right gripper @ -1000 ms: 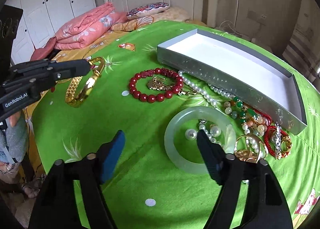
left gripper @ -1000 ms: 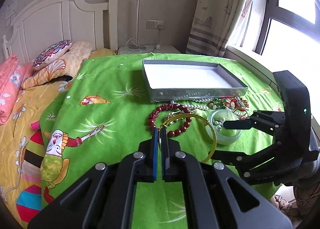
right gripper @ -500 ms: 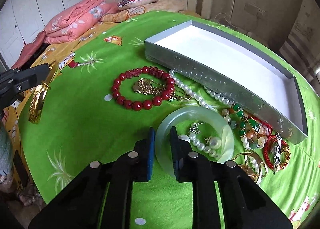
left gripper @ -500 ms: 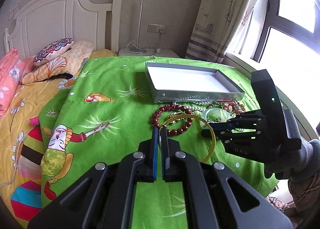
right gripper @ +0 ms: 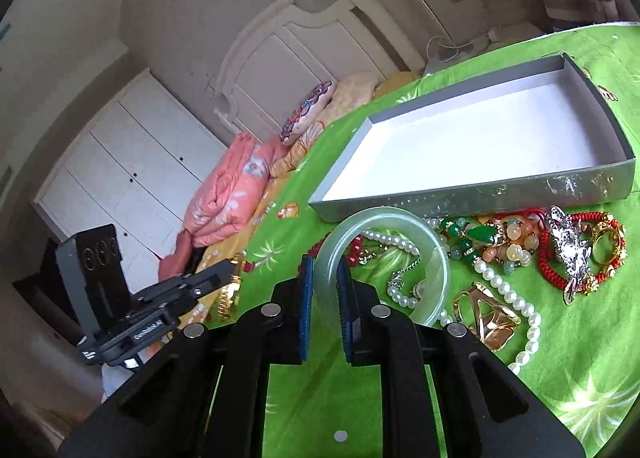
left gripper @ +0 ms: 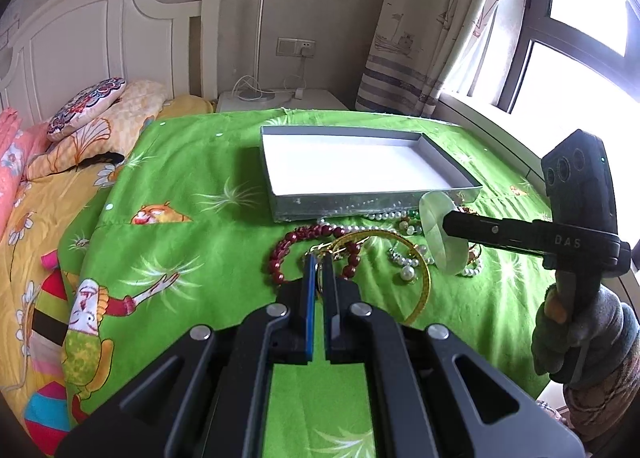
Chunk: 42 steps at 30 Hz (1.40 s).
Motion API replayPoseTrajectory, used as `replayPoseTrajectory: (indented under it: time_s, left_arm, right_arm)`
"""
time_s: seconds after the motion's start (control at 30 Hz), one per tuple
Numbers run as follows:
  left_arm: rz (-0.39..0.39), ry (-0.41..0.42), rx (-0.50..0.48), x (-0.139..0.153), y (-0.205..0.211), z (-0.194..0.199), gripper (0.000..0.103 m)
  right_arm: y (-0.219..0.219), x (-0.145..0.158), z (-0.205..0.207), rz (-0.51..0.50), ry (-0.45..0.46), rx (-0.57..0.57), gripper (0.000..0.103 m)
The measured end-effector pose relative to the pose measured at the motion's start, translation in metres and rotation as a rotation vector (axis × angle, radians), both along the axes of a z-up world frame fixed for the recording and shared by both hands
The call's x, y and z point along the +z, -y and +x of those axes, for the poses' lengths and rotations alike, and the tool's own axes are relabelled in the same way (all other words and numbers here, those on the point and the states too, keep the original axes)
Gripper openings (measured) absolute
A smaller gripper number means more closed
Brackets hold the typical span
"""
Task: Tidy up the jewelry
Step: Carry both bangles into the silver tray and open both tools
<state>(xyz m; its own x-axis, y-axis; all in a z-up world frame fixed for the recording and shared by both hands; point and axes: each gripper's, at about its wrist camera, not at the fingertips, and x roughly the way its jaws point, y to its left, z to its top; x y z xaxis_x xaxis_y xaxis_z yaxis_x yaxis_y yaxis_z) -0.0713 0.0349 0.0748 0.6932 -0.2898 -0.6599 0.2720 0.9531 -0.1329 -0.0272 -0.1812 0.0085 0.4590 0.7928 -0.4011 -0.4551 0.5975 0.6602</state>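
Two bangles are in hand at once: the left gripper [left gripper: 316, 258] is clenched on the thin gold bangle [left gripper: 420, 266], and the right gripper [right gripper: 325, 270] is clenched on the rim of the pale green jade bangle [right gripper: 400, 218], which tilts clear of the green cloth [left gripper: 192, 178] just short of the near wall of the grey tray [right gripper: 480, 194]. That tray, white inside, sits at the far side of the jewelry pile and looks bare of any piece. Loose on the cloth near it lie the red bead bracelet [left gripper: 280, 254], a pearl strand [right gripper: 516, 306], a green and amber bead string [right gripper: 480, 236], a red cord bracelet [right gripper: 548, 258] with a silver charm, and a gold ring [right gripper: 486, 316]. My reading is that the step is carrying the jade bangle over the near wall into the tray. To do it well, lift high enough that the lower arc clears the wall and does not drag the pearls beneath it, keep the grip firm since smooth stone can slip between flat pads, then lower it until it rests on the white floor before releasing; dropping it risks a chip. Set it toward one end, so the gold bangle in the other gripper has room beside it.
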Motion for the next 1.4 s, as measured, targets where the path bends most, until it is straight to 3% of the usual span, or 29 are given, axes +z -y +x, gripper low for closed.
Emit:
replayPoseTrajectory:
  time_s: [0.17, 0.3, 0.43, 0.63, 0.77, 0.87, 0.9, 0.93, 1.0, 1.1, 1.13, 1.23, 1.27, 1.33, 1.4]
  left_arm:
    - [-0.027, -0.02, -0.025, 0.014, 0.02, 0.039, 0.002]
    - [0.003, -0.045, -0.017, 0.018, 0.036, 0.079, 0.003]
    - [0.023, -0.092, 0.016, 0.011, 0.048, 0.128, 0.003]
    - [0.034, -0.148, 0.102, -0.009, 0.05, 0.191, 0.003]
    - [0.063, -0.176, 0.141, -0.023, 0.051, 0.216, 0.003]
    - [0.077, -0.177, 0.161, -0.028, 0.05, 0.22, 0.009]
    - [0.082, -0.169, 0.161, -0.028, 0.049, 0.217, 0.02]
    - [0.086, -0.148, 0.163, -0.027, 0.048, 0.212, 0.042]
    - [0.093, -0.084, 0.186, -0.022, 0.043, 0.198, 0.071]
    - [0.1, -0.003, 0.19, -0.009, 0.04, 0.169, 0.075]
    - [0.103, 0.033, 0.192, -0.004, 0.04, 0.156, 0.082]
    - [0.145, 0.182, 0.219, 0.012, 0.041, 0.111, 0.101]
    - [0.163, 0.23, 0.231, 0.017, 0.043, 0.094, 0.101]
    - [0.194, 0.293, 0.246, 0.023, 0.045, 0.064, 0.101]
    - [0.215, 0.319, 0.265, 0.02, 0.048, 0.037, 0.101]
  right_arm:
    - [0.013, 0.027, 0.001, 0.085, 0.057, 0.0, 0.015]
    - [0.021, 0.049, 0.021, 0.009, 0.116, -0.059, 0.015]
    - [0.028, 0.059, 0.058, -0.172, 0.144, -0.155, 0.015]
    - [0.025, 0.041, 0.117, -0.444, 0.108, -0.247, 0.015]
    - [0.016, 0.015, 0.144, -0.513, 0.042, -0.226, 0.015]
    - [0.013, 0.007, 0.149, -0.497, 0.032, -0.233, 0.016]
    - [0.014, 0.006, 0.148, -0.482, 0.021, -0.238, 0.018]
    - [0.016, 0.006, 0.145, -0.471, 0.018, -0.243, 0.023]
    - [0.021, 0.01, 0.136, -0.475, 0.041, -0.262, 0.046]
    - [0.027, 0.024, 0.103, -0.467, 0.102, -0.295, 0.057]
    - [0.03, 0.03, 0.091, -0.463, 0.125, -0.309, 0.06]
    - [0.038, 0.049, 0.046, -0.461, 0.237, -0.385, 0.088]
    - [0.041, 0.056, 0.028, -0.455, 0.291, -0.425, 0.096]
    - [0.046, 0.065, -0.004, -0.46, 0.386, -0.516, 0.099]
    - [0.049, 0.066, -0.023, -0.497, 0.417, -0.598, 0.099]
